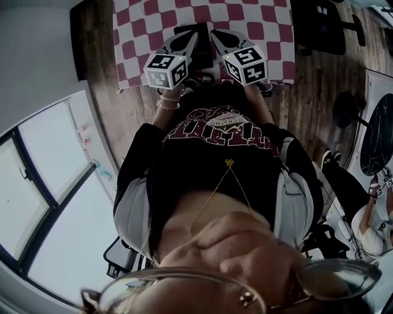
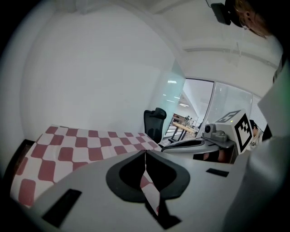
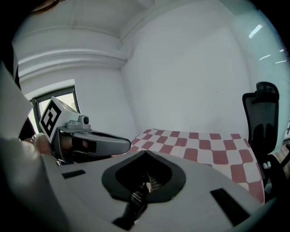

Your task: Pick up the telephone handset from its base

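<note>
A table with a red-and-white checked cloth [image 1: 258,18] lies ahead of me. On it, between the two grippers, sits a dark shape [image 1: 198,48], apparently the telephone; most of it is hidden and I cannot make out the handset. My left gripper [image 1: 191,35] and right gripper [image 1: 215,34] reach side by side over the cloth's near edge. In the left gripper view the left gripper [image 2: 145,152] is shut with only cloth [image 2: 81,145] beyond. The right gripper [image 3: 146,152] is shut too, and a dark labelled part [image 3: 138,197] shows under its jaws.
A black office chair [image 1: 319,24] stands past the table's right corner, also seen as the chair [image 2: 154,122] and the chair [image 3: 263,118]. The floor is wooden planks [image 1: 307,98]. Windows [image 1: 43,184] lie at the left. Another person [image 1: 374,214] sits at the right edge.
</note>
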Demonstrator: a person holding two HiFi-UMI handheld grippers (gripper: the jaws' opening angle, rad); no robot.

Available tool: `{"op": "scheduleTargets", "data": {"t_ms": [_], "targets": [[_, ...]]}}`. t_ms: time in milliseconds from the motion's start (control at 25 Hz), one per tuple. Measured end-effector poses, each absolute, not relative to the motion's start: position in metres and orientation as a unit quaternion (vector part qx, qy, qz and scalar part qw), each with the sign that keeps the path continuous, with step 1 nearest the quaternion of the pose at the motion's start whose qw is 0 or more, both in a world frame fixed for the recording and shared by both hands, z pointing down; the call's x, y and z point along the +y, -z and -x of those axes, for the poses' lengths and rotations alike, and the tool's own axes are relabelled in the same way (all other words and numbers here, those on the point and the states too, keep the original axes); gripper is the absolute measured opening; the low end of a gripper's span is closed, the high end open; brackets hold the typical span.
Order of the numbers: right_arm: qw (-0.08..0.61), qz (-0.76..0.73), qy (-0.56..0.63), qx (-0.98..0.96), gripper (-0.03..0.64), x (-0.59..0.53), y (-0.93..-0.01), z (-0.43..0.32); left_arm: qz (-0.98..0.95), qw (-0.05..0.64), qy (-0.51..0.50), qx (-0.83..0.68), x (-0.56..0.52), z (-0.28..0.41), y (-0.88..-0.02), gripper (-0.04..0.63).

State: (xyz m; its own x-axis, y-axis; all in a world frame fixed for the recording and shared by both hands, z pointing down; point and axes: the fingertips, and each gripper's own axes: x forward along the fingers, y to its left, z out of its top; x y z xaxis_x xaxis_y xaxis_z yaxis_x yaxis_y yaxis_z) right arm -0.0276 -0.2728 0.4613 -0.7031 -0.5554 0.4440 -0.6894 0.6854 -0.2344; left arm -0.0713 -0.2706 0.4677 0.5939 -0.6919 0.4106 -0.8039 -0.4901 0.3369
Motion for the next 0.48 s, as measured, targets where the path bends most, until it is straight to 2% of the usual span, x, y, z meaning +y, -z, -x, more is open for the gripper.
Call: {"op": "scheduleTargets", "data": {"t_ms": [480], "targets": [[0.206,-0.382,-0.214,-0.875,0.018,-0.272,-0.493,0.04,-0.861,0.272,-0.119,-0.412,-0.271,0.1,-0.483,0.011]]}}
